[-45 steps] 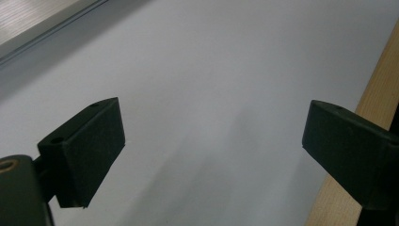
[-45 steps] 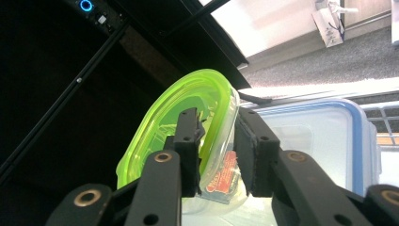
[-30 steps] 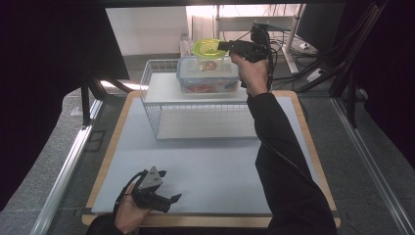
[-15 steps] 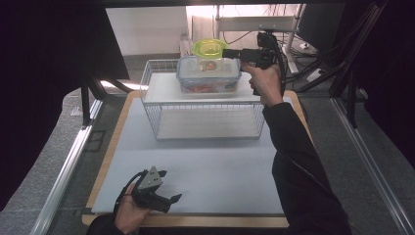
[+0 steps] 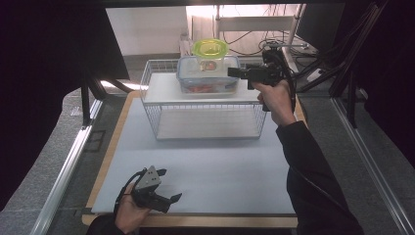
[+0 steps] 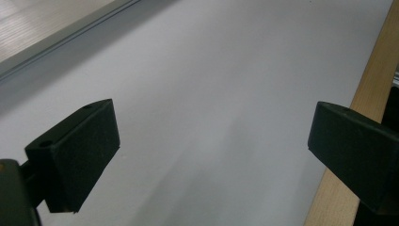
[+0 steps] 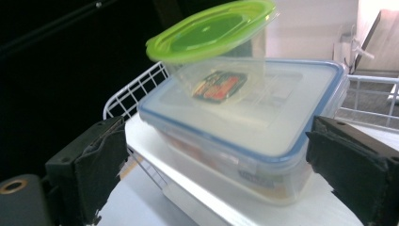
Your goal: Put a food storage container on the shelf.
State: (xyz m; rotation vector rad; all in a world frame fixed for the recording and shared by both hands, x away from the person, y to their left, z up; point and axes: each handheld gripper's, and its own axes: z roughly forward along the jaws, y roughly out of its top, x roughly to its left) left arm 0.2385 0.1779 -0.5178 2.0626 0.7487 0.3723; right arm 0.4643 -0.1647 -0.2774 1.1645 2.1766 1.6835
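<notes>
right tongs (image 5: pixel 234 72) agape — beside blue-rimmed box (image 5: pixel 208 74) (green-lidded tub (image 5: pixel 209 51) atop) | left tongs (image 5: pixel 167 185) agape

Black tongs (image 5: pixel 164 184), dark long sleeve (image 5: pixel 313 181)

We see even overhead light on the mat (image 5: pixel 220 166), with dark surrounds left and right in the high view. A bright window strip behind the rack (image 5: pixel 205 105) blows out the top edge. In the right gripper view the green lid (image 7: pixel 211 30) is sharp between the jaws, the box (image 7: pixel 254 127) shows soft glare, and the background beyond the right jaw is overexposed. In the left gripper view faint soft shadows streak the mat between the jaws; jaw edges are slightly blurred.
</notes>
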